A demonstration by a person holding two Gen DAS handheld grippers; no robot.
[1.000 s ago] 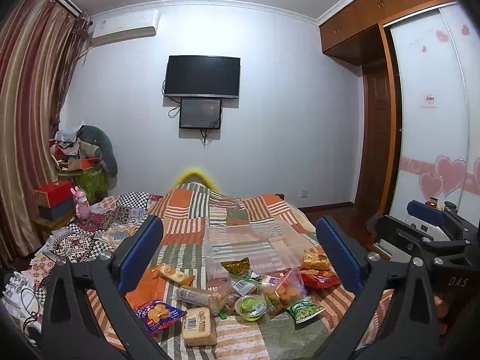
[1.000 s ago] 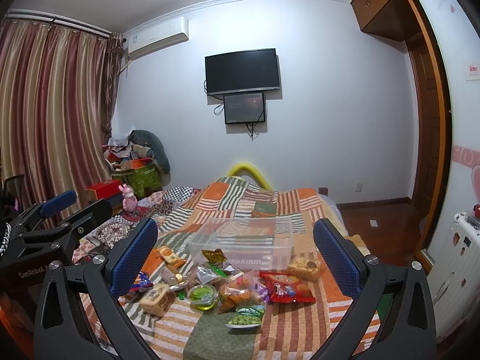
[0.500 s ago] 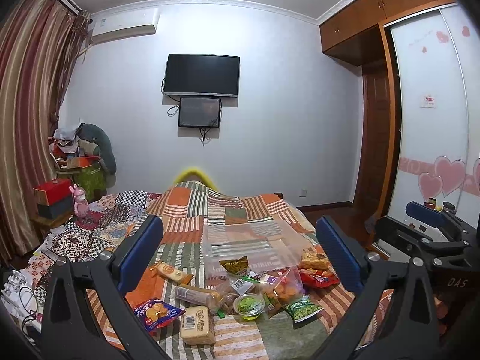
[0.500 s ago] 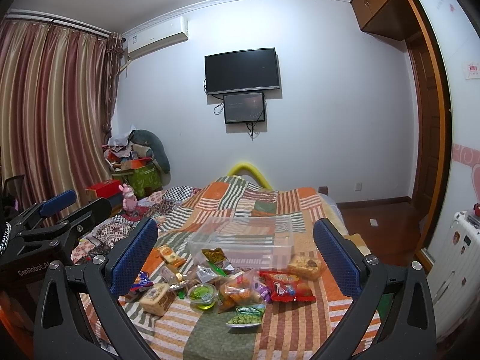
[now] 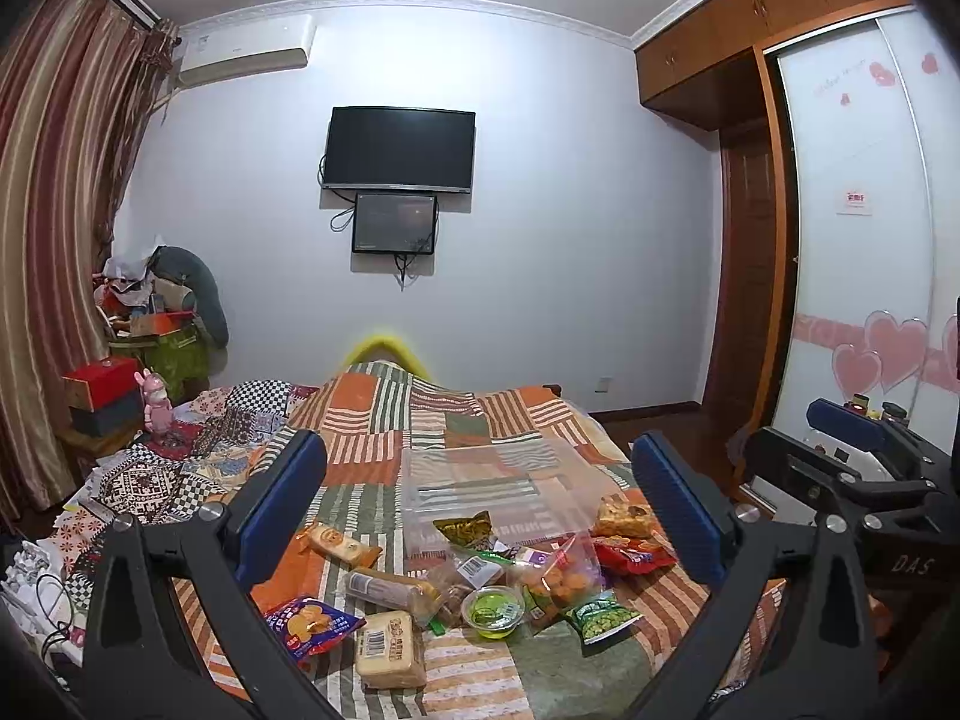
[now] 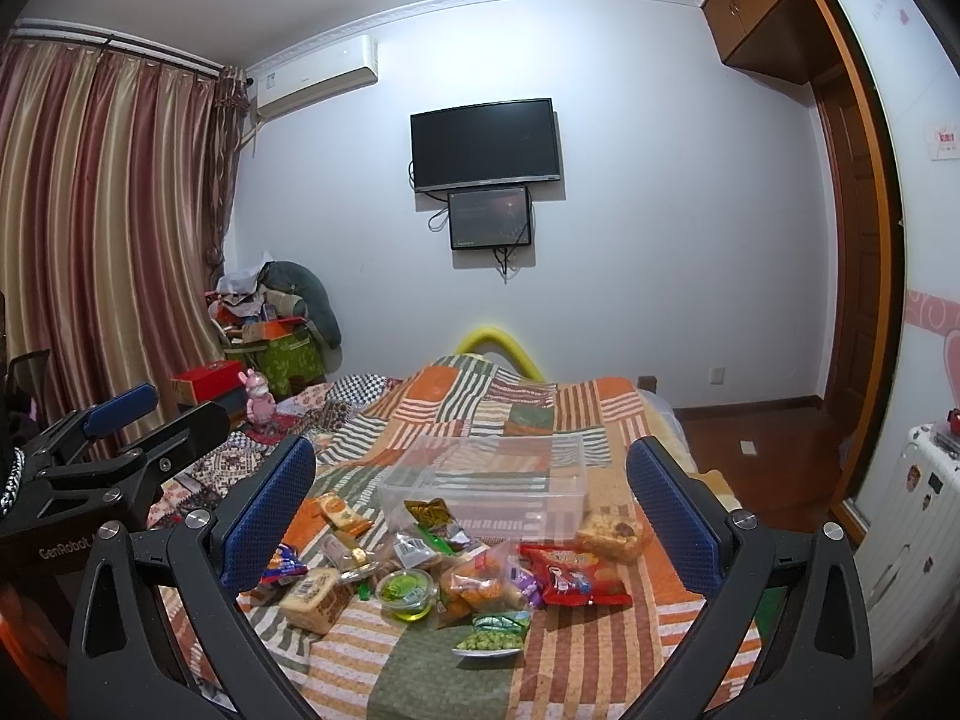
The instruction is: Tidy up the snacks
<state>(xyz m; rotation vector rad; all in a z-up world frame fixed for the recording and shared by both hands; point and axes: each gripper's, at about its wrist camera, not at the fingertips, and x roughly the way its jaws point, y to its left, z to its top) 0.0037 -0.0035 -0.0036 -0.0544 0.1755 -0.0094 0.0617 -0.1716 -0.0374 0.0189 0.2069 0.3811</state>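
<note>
Both the left gripper (image 5: 477,510) and the right gripper (image 6: 471,516) hang above the bed (image 6: 576,654) with jaws wide apart and nothing held, likely to frame the pile before choosing. The snacks (image 6: 456,570) lie loose low between the jaws. Just beyond them, the clear bin (image 6: 480,483) seems their destination.

I'm in a home bedroom: a bed (image 5: 420,420) under a patchwork quilt (snacks (image 5: 480,576) strewn over it), a TV (image 5: 399,147) on the white wall, an air conditioner (image 5: 246,51) above striped curtains (image 6: 102,228), and a wardrobe (image 5: 858,240) with heart stickers.
</note>
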